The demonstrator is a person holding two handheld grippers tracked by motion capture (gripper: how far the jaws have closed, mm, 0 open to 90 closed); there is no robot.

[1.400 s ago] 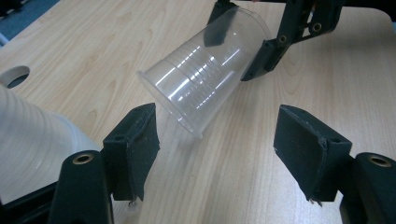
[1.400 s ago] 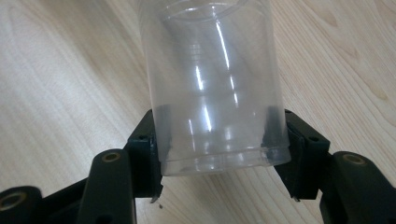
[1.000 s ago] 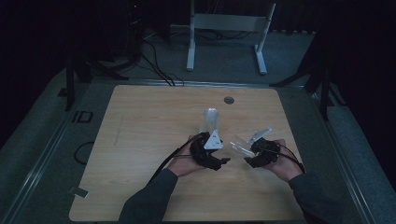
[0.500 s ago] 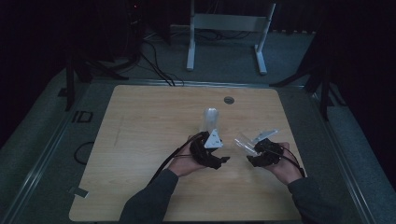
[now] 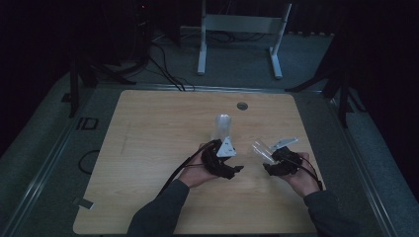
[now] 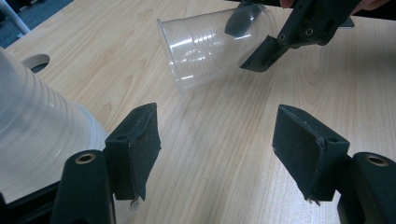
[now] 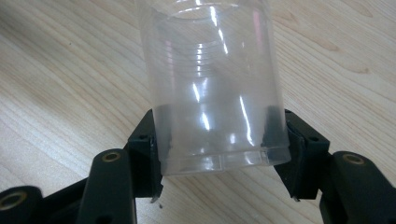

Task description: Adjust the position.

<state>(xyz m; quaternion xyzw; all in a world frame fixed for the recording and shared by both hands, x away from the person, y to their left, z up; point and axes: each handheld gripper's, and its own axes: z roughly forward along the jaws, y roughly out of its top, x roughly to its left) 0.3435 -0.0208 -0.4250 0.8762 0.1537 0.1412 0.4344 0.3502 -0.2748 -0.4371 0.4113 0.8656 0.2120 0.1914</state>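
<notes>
Both forearms come in from the bottom of the high view. The left hand-held gripper (image 5: 232, 160) sits at lower centre, its jaws standing apart with nothing between. The right hand-held gripper (image 5: 269, 157), lower right, has its jaws pressed closed.

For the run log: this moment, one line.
right tongs: gripping clear cup | left tongs: empty | cup stack: upright

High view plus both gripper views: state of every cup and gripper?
left gripper: jaws apart, nothing between the pads.
right gripper: shut on the clear cup's base.
clear cup: single, empty, held tilted above the table.
cup stack: standing upright on the table, beside the left gripper, outside its jaws.
</notes>
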